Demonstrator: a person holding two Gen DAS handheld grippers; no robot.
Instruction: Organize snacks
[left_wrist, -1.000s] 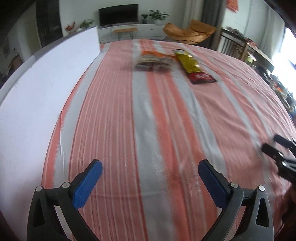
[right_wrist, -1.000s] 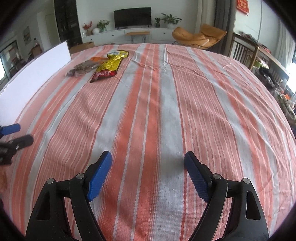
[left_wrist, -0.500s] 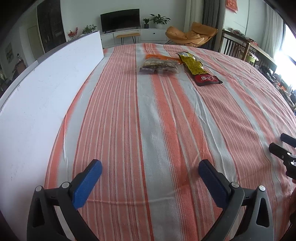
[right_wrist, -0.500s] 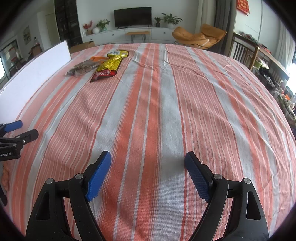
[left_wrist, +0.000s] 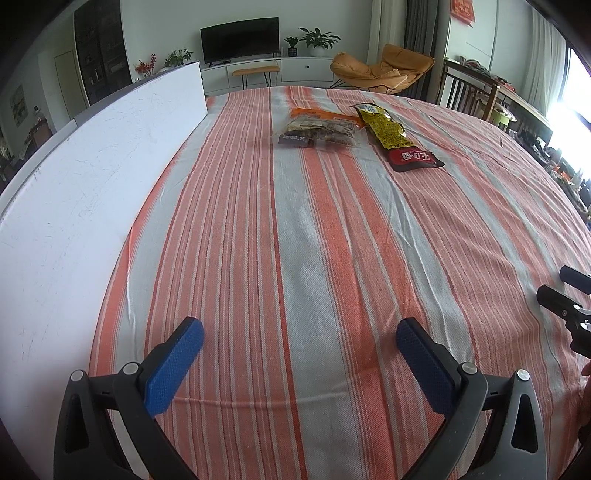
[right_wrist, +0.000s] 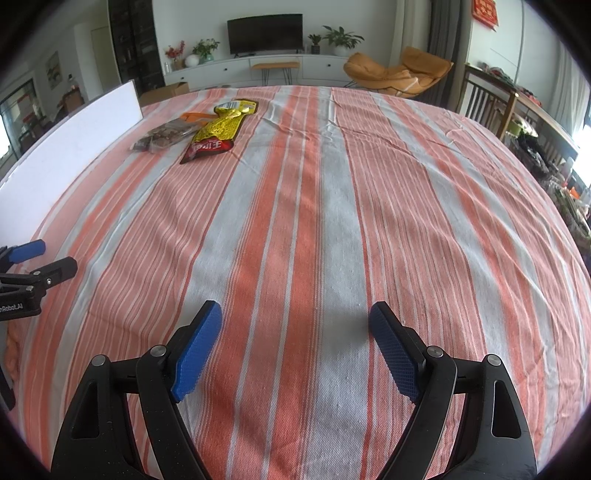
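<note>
Two snack packets lie side by side far across the striped tablecloth (left_wrist: 295, 240). One is a clear bag of brown snacks with an orange top (left_wrist: 319, 129), also seen in the right wrist view (right_wrist: 166, 134). Beside it lies a yellow and red packet (left_wrist: 397, 138) (right_wrist: 218, 131). My left gripper (left_wrist: 300, 338) hovers open near the table's front edge, with nothing between its blue pads. My right gripper (right_wrist: 295, 325) is open and empty too, to the right of the left one. Both stand far from the packets.
A tall white board (left_wrist: 85, 177) stands along the table's left side. Beyond the far edge are an orange lounge chair (left_wrist: 380, 70), a TV cabinet (left_wrist: 258, 70) and wooden chairs (left_wrist: 469, 92) at the right. The cloth (right_wrist: 314, 221) between grippers and packets is bare.
The left wrist view has tilted and steadied, so the packets sit lower and sharper in frame. The right gripper has barely moved. Both stay open.
</note>
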